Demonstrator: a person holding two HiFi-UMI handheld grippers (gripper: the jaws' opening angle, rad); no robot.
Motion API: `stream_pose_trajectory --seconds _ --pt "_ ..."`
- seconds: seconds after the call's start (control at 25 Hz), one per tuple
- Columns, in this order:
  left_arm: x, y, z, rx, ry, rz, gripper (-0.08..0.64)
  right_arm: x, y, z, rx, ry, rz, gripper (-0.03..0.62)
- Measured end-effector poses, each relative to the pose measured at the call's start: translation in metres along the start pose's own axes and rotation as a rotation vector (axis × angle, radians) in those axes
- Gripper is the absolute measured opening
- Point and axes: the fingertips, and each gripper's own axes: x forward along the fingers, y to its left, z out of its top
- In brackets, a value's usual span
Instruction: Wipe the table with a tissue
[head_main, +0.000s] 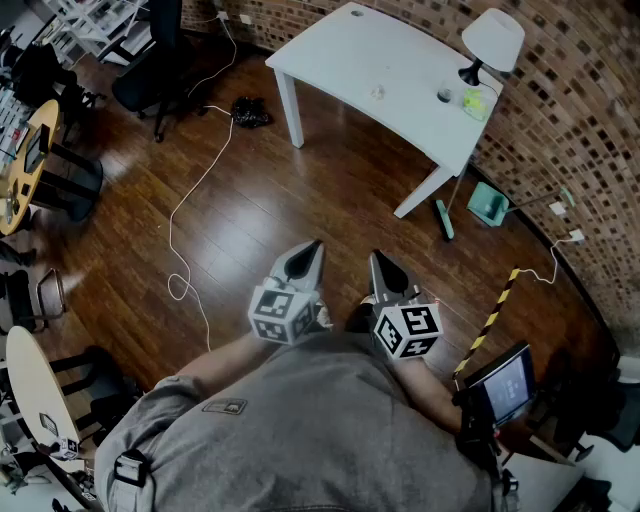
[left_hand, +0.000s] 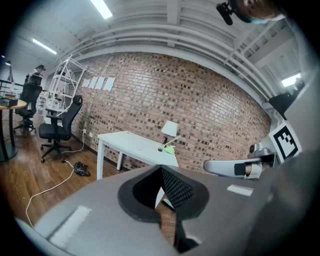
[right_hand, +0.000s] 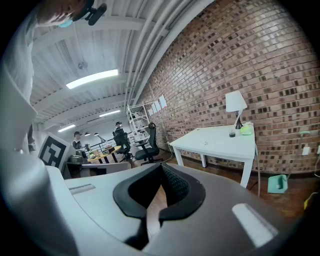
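Note:
A white table (head_main: 380, 60) stands by the brick wall, well ahead of me across the wooden floor. On it are a white lamp (head_main: 492, 42), a small dark cup (head_main: 444, 95), a green thing (head_main: 474, 102) and a small pale crumpled bit (head_main: 377, 92), perhaps the tissue. Both grippers are held close to my chest, pointing toward the table and far from it. The left gripper (head_main: 313, 246) is shut and empty, its tips touching (left_hand: 161, 169). The right gripper (head_main: 377, 257) is also shut with nothing in it (right_hand: 161, 166). The table (left_hand: 135, 146) (right_hand: 225, 140) shows in both gripper views.
A black office chair (head_main: 150, 60) and a black bag (head_main: 250, 112) are left of the table. A white cable (head_main: 190, 200) snakes over the floor. A teal dustpan (head_main: 488, 205) leans by the wall. Striped tape (head_main: 495, 310) and a screen (head_main: 505, 385) are at my right.

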Motion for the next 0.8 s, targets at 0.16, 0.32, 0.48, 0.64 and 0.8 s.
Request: stream_pose_trajectory --seconds 0.16,0.32,0.48,0.64,0.8 --pt "0.010 0.012 0.003 -0.008 0.004 0.009 0.002 0.014 -0.004 0.005 -0.002 0.002 0.003 0.011" --pt "0.035 0.011 0.012 -0.004 0.002 0.003 0.002 0.027 -0.024 0.019 -0.003 -0.009 0.000 0.011" --pt "0.071 0.009 0.022 0.002 0.004 0.007 0.002 0.046 -0.055 0.034 0.000 -0.013 0.006 0.011" --pt "0.117 0.003 0.037 0.006 0.005 0.009 0.002 0.064 -0.091 0.057 -0.004 -0.019 0.018 0.011" --pt "0.167 -0.006 0.055 0.002 -0.007 0.010 0.002 0.083 -0.132 0.082 -0.009 -0.034 0.028 0.011"
